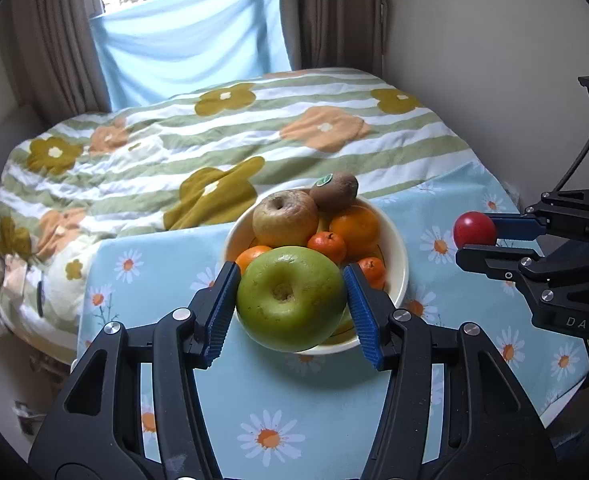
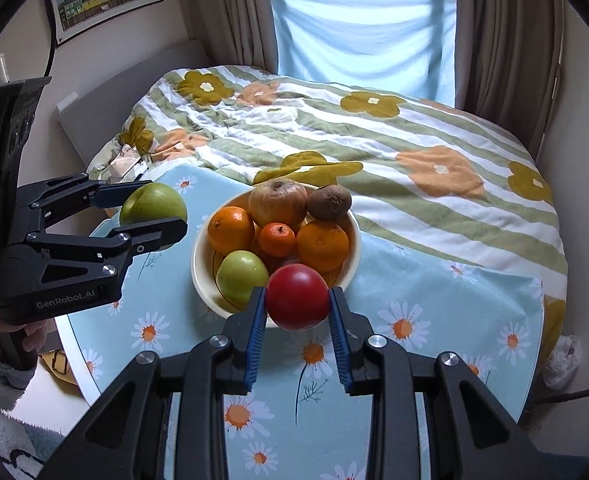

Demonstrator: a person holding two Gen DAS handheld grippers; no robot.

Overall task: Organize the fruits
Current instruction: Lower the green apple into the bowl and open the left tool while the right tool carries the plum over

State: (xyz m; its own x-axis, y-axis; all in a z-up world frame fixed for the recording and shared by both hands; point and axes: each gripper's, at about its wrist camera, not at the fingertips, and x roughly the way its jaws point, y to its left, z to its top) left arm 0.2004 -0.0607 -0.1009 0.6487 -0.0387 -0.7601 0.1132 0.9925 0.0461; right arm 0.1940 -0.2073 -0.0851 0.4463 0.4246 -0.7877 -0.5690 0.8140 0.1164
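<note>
A cream bowl (image 1: 398, 256) (image 2: 202, 276) on the daisy cloth holds a brown apple (image 1: 284, 218) (image 2: 277, 198), a kiwi (image 1: 334, 191) (image 2: 329, 202), oranges (image 2: 230, 229), small mandarins (image 1: 327, 246) and a green apple (image 2: 241, 274). My left gripper (image 1: 290, 304) (image 2: 154, 210) is shut on a large green apple (image 1: 290, 298) (image 2: 152, 204), held above the bowl's near-left side. My right gripper (image 2: 296, 304) (image 1: 476, 234) is shut on a red apple (image 2: 297, 296) (image 1: 474, 228), held in front of the bowl.
The table with the blue daisy cloth (image 1: 270, 396) (image 2: 434, 304) stands against a bed with a flowered striped quilt (image 1: 198, 148) (image 2: 394, 136). Curtains and a blue sheet (image 1: 190, 40) hang behind. A wall is at the right.
</note>
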